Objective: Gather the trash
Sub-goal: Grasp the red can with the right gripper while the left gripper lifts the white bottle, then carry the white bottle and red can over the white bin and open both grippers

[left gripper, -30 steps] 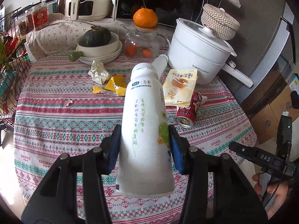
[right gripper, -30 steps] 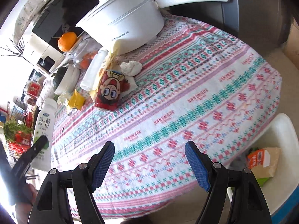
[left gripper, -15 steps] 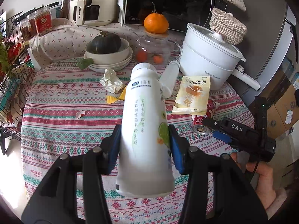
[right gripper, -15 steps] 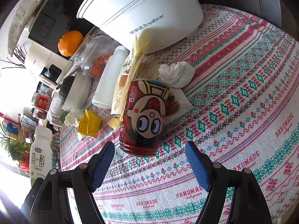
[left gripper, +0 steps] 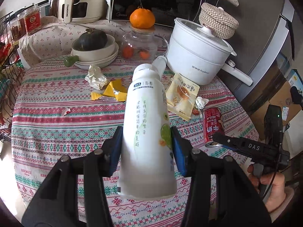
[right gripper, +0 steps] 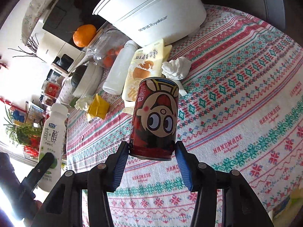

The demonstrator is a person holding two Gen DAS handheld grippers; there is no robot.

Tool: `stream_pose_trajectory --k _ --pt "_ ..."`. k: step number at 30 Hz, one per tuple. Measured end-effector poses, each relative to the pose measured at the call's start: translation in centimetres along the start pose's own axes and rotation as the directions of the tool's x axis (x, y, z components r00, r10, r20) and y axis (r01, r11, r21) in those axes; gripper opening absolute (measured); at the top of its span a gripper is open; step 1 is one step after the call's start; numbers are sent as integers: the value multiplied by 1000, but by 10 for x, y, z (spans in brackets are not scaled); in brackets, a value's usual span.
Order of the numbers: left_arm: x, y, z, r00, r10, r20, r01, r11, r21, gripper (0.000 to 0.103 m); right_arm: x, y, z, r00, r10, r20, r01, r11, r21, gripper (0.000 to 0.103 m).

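Listing from the left of the left wrist view: crumpled white paper wad and torn yellow wrapper, upper left of centre on the striped woven tablecloth, both loose, uncollected. Centre: tall white plastic yogurt bottle, clenched between the blue pads of the left gripper and lifted clear of the cloth, presumably held ready for disposal. Right of centre: pale yellow snack pouch lying flat, small white tissue ball just beside it. Right: red cartoon-printed milk drink can, standing on the cloth with its print upside down, the right gripper at its near end, a hand on the handle. Right wrist view, centre: same can between closing jaws, pads at or nearly on its sides; firm contact cannot be confirmed. Judgement: can is next item collected; low grip near one end risks tipping on lift.
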State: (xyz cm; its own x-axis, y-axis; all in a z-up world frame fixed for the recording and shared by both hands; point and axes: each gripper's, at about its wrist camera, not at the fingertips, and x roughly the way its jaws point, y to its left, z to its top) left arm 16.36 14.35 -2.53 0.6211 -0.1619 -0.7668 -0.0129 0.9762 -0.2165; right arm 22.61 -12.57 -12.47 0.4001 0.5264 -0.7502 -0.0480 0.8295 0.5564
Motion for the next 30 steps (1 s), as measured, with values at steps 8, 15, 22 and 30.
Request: stream_pose_trajectory --k 8,15,22,30 --pt "-6 -41 -16 994 -107 -33 110 989 96 50 -71 -29 -30 998 -62 2 62 998 -20 51" --pt "-8 -94 -37 978 -193 -72 204 956 209 50 -127 -64 -57 993 -104 48 104 995 13 51" --pt "-4 -157 -64 953 -259 -158 297 905 306 50 -186 -111 -80 981 -158 111 151 987 61 51" --pt "13 -248 -114 899 -294 -324 419 792 445 51 -224 -184 -104 961 -262 85 243 951 190 51"
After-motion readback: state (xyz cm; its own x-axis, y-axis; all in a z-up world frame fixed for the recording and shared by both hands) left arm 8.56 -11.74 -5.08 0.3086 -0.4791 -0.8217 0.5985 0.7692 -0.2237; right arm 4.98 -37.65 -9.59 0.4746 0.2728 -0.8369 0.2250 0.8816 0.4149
